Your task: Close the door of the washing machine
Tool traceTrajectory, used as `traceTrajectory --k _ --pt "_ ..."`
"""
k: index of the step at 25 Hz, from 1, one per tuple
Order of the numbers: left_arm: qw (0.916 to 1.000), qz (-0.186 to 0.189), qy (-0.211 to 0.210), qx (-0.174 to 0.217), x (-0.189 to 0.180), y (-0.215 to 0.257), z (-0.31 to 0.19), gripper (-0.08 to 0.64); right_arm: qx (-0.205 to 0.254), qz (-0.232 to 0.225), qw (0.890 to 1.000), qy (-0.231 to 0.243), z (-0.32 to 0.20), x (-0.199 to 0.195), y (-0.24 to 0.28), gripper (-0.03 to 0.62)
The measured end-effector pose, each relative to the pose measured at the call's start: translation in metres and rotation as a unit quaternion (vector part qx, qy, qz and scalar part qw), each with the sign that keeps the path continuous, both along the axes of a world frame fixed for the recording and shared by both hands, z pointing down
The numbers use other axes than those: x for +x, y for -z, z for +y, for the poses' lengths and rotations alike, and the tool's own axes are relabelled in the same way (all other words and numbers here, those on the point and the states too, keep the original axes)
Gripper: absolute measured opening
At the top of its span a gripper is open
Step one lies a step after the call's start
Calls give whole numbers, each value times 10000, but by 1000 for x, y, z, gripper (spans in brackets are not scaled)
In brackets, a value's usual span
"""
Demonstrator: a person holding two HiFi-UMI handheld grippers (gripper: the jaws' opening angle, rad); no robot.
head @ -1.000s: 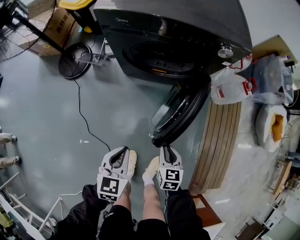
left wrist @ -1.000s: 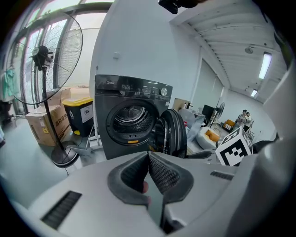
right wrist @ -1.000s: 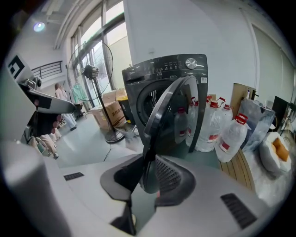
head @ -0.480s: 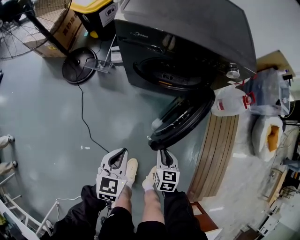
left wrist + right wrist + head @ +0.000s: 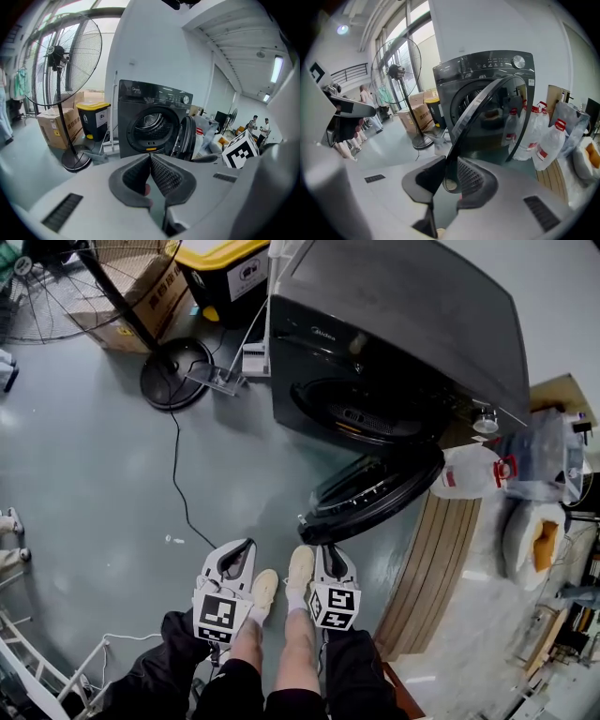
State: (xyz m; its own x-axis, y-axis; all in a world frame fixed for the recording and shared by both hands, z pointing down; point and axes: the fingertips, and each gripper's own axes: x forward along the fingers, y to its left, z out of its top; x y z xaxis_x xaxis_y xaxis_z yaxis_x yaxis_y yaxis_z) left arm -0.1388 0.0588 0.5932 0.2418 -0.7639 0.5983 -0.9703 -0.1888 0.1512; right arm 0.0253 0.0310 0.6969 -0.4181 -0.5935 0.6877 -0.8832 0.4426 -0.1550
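The dark grey washing machine [image 5: 394, 343] stands at the upper right with its round drum opening uncovered. Its round glass door [image 5: 375, 493] hangs open, swung out toward me. My right gripper [image 5: 319, 542] is shut on the door's free rim. In the right gripper view the door's edge [image 5: 497, 117] runs down between the two pads of the right gripper [image 5: 449, 168]. My left gripper [image 5: 246, 545] hovers beside it over the floor, apart from the door. The left gripper view shows the left gripper [image 5: 150, 158] with its pads meeting and nothing between them, facing the machine [image 5: 150, 122].
A floor fan's round base [image 5: 173, 371] and its black cable [image 5: 178, 493] lie left of the machine. A yellow-lidded bin [image 5: 230, 268] and a cardboard box [image 5: 141, 296] stand behind. Plastic jugs [image 5: 469, 470] and a slatted wooden board [image 5: 441, 559] are at the right. My feet [image 5: 265, 587] are between the grippers.
Both grippers and my feet have moved toward the machine. The door has swung with the right gripper and lies flatter toward the machine's front.
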Motion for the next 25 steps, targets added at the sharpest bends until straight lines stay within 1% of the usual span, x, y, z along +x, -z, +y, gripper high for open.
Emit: traceTrajectory --k 3,10,17,25 --pt "9999 10 142 12 -8 -3 -6 25 51 -13 9998 180 -7 -12 2 91" --pt "9989 -49 470 -5 -28 -16 -21 25 139 -203 9992 307 -32 -39 2 81" --pt "9967 -120 802 -47 -46 -21 -29 25 196 -302 9972 651 -56 -67 1 71" --pt "9938 -154 1098 -34 -57 -16 -47 25 189 -311 9935 1075 -81 -90 2 78"
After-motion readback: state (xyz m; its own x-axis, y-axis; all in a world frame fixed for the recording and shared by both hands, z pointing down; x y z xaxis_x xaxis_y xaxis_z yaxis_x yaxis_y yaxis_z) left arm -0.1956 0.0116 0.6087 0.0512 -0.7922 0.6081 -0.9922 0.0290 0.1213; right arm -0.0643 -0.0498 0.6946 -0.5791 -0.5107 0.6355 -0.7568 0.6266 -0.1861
